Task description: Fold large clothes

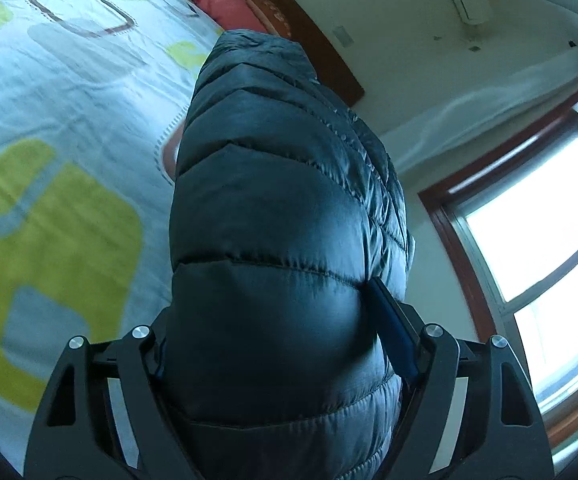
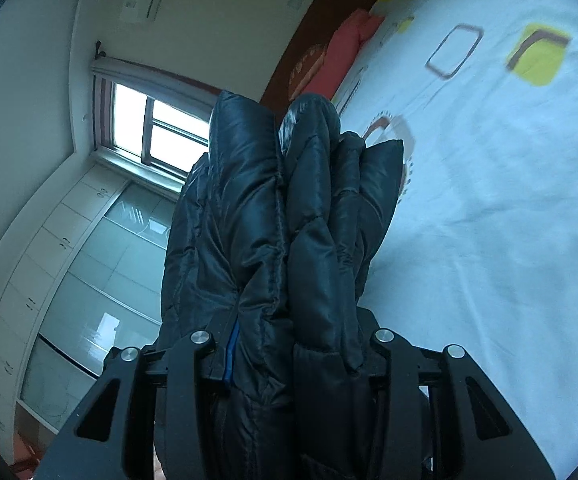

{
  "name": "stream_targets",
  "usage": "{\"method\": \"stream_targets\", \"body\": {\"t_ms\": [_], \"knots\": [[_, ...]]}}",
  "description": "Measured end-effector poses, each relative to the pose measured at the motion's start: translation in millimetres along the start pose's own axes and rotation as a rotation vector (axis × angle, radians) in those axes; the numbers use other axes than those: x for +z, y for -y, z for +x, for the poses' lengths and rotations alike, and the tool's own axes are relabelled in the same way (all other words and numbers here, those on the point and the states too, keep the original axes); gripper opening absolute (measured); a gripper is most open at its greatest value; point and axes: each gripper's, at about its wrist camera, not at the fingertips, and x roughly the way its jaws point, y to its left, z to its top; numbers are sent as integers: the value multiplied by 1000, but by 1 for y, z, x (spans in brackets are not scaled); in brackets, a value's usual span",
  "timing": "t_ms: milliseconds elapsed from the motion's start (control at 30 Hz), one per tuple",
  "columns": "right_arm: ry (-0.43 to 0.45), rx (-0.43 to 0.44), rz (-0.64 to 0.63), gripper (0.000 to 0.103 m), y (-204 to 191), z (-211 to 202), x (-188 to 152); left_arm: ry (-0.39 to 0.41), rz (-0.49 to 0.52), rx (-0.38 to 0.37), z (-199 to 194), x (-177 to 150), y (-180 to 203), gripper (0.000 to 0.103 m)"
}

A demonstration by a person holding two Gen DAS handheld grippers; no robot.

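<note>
Dark quilted down jacket (image 1: 281, 208) is off the bed (image 1: 69, 128), carried in the air between both tools. Left gripper (image 1: 277, 344): jaws set wide but clamped on a thick puffy roll of the jacket, padding bulging between the fingers. Right gripper (image 2: 293, 344): jaws narrower, pinching several bunched layers of the same jacket (image 2: 285, 216), a seam and a blue trim edge showing at the left finger. Patterned bedsheet lies bare beside the garment in both views; red pillow (image 2: 349, 48) at the headboard end, window (image 1: 537, 216) off to the side. Progress, as a judgement: the jacket looks gathered or partly doubled, held at two points. No finished flat fold is visible; laying down, squaring and smoothing appear left to do.
</note>
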Motion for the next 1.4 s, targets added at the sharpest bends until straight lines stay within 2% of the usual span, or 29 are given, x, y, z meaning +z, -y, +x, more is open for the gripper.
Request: {"method": "stream_targets", "body": {"t_ms": [200,400,633,667,767,833,1033,1167,1300,1400], "knots": [[-59,-70,49,40,31,32,-6,-32,-67,65,19,9,-43,79],[-63,-73,47,40,43,29,-11,-43,-116,114,29,0,-86,79],[-62,-88,51,41,39,26,-11,-51,-116,114,32,1,-90,81],[-63,-96,51,42,39,27,-10,-52,-118,110,31,1,-92,82],[-67,-150,16,54,28,25,-7,-56,-126,100,32,4,-87,86],[-69,-201,-21,69,20,25,-7,-56,-143,88,23,4,-92,90],[-55,-218,-48,73,8,1,-6,1,-188,59,-14,4,-106,95],[-25,-213,-90,73,-12,-5,14,22,-189,78,-23,26,-111,97],[-28,-226,-104,77,-22,13,44,27,-197,81,-14,57,-109,97],[-65,-244,-71,78,-16,41,61,-2,-179,101,3,75,-107,97]]}}
